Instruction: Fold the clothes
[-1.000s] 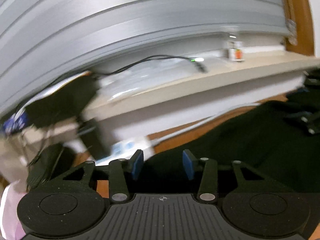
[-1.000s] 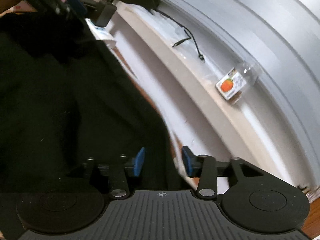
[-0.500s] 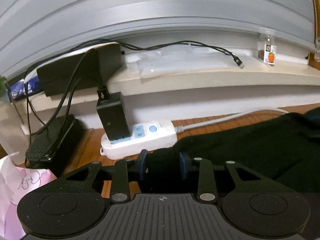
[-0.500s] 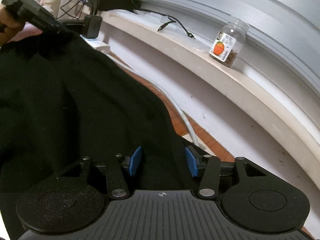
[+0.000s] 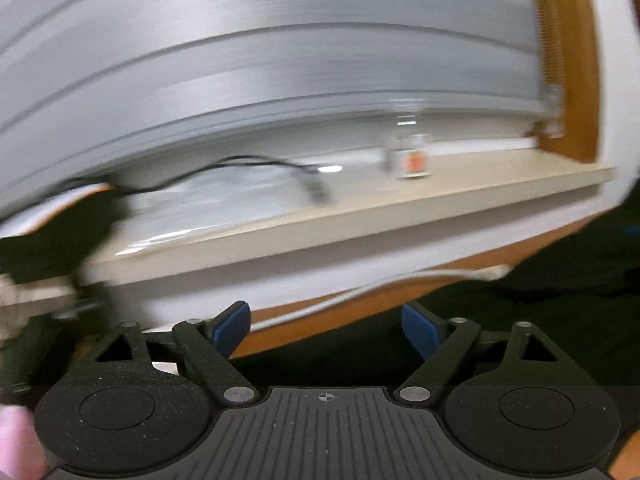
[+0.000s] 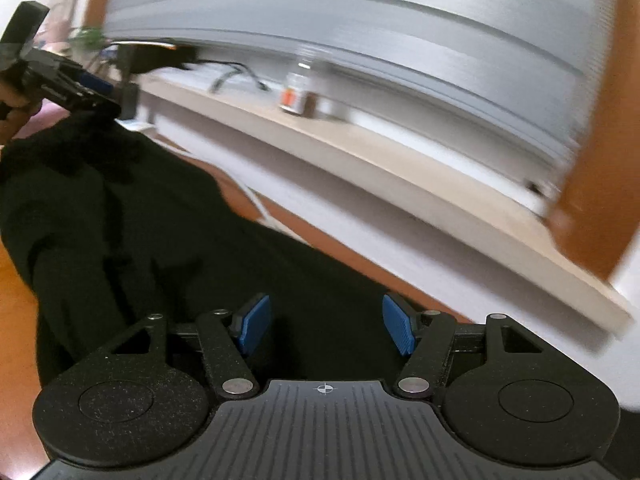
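The black garment (image 6: 168,240) lies spread on the wooden tabletop (image 6: 16,312), beneath and ahead of the right gripper (image 6: 323,328), and it runs under the left gripper (image 5: 326,330) too. It looks soft and limp, a thick dark knit or fleece that will sag and bunch rather than hold a shape; light, not slippery, nothing fragile. An edge or corner is the best place to pinch it, since a grab in the middle would only gather a lump.

Both sets of jaws have just been opening. The right jaws stand apart with cloth below the gap and the blue pads (image 6: 256,326) not pressing on it. The left jaws stand wide apart, with nothing clamped; the garment's edge lies under their right side and bare tabletop under the left.

Beyond the jaws a white cable (image 5: 360,292) crosses the tabletop, then a pale sill (image 5: 360,216) carries a small jar (image 5: 412,160) and a black cord (image 5: 240,162).
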A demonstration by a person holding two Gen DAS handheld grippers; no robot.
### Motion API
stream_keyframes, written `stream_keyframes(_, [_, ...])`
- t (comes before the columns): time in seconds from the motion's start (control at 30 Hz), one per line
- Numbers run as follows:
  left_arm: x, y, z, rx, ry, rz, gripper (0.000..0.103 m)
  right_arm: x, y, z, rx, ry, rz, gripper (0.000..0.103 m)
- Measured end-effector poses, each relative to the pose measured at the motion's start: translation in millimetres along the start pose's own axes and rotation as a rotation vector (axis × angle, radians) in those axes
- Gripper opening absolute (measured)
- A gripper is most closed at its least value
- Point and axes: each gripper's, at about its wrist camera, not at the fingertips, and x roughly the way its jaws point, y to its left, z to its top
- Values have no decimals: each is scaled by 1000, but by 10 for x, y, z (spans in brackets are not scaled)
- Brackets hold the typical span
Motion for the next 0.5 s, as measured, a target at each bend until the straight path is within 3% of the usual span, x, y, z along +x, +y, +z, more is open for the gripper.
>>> stream_keyframes(0.1, [290, -324, 68, 23, 13, -123, 102, -137, -208, -218, 46, 23, -28, 65])
stream_keyframes(0.33, [888, -1052, 313, 56, 13, -341, 103, -281, -603, -573, 237, 39, -49, 72])
stream_keyframes(0.5, [1119, -1393, 220, 119, 30, -449, 103, -271, -721, -751, 303, 68, -30, 74])
